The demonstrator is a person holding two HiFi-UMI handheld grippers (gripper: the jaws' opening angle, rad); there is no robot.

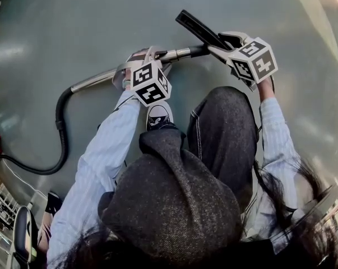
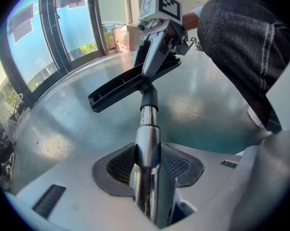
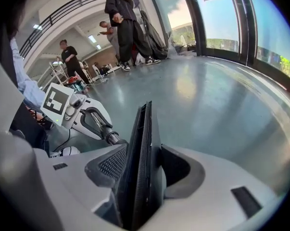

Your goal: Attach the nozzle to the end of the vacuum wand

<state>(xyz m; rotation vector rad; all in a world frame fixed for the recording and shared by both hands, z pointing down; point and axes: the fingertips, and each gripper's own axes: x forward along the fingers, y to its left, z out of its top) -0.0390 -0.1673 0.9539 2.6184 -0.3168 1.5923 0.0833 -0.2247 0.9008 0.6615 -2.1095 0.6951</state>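
My left fingers (image 2: 119, 165) pinch the steel wand (image 1: 96, 78) while my right fingers (image 3: 108, 163) clamp the black nozzle (image 1: 198, 29), meeting the wand's tip above the floor (image 1: 73, 15)

Left arm (image 1: 101, 167) and right arm (image 1: 278, 133) are reaching forward and down.
The left gripper (image 1: 138, 60) is clamping the wand (image 2: 147, 143) between its pads, while the right gripper (image 1: 225, 45) is pinching the nozzle (image 3: 142, 148) edge-on; both are pointing steeply downward, marker cubes facing up.
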